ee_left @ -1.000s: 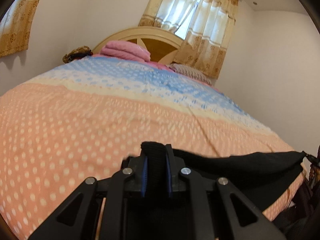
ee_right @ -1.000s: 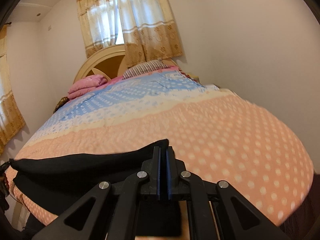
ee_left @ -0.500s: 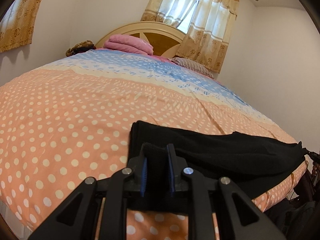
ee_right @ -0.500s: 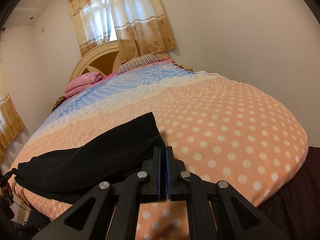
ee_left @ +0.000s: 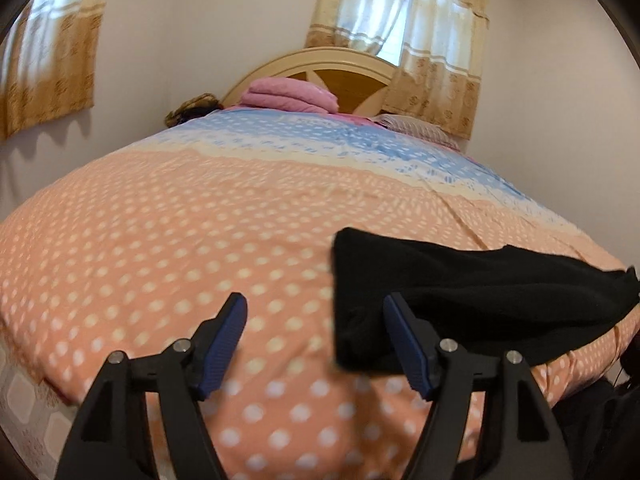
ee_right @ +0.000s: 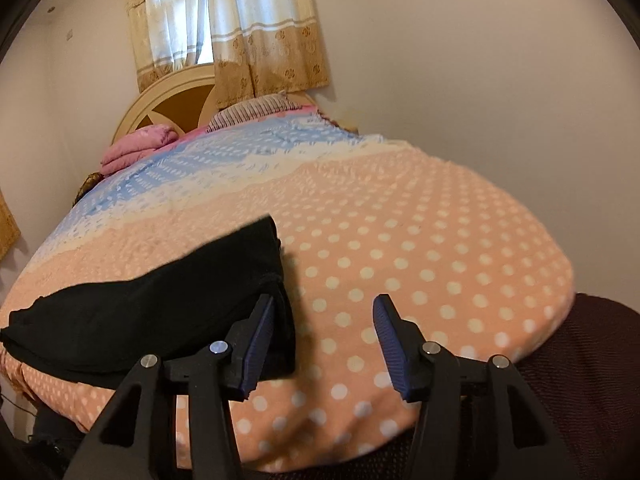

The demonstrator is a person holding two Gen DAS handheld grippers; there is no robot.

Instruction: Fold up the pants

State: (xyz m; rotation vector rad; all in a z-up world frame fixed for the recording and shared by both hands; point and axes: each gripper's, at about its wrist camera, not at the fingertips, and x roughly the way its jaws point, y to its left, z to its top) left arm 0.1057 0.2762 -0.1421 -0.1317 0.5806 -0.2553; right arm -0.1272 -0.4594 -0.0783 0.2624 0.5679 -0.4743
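Note:
The black pants [ee_left: 460, 292] lie folded along the near edge of the bed, stretching from left to right. In the left wrist view my left gripper [ee_left: 316, 316] is open and empty, just left of the pants' left end; its right finger overlaps the cloth edge. In the right wrist view the pants [ee_right: 152, 304] lie to the left. My right gripper [ee_right: 324, 316] is open and empty, with its left finger in front of the pants' right end.
The bed has an orange polka-dot and blue bedspread [ee_left: 180, 240]. Folded pink blankets [ee_left: 288, 96] and a striped pillow [ee_right: 256, 110] lie by the headboard. Curtained windows stand behind. A dark maroon cloth [ee_right: 592, 360] sits at the bed's right corner.
Both grippers have opened and let go of the pants, which now lie on the bed. Both grippers have drawn back slightly, the left sideways to the left, the right to the right.

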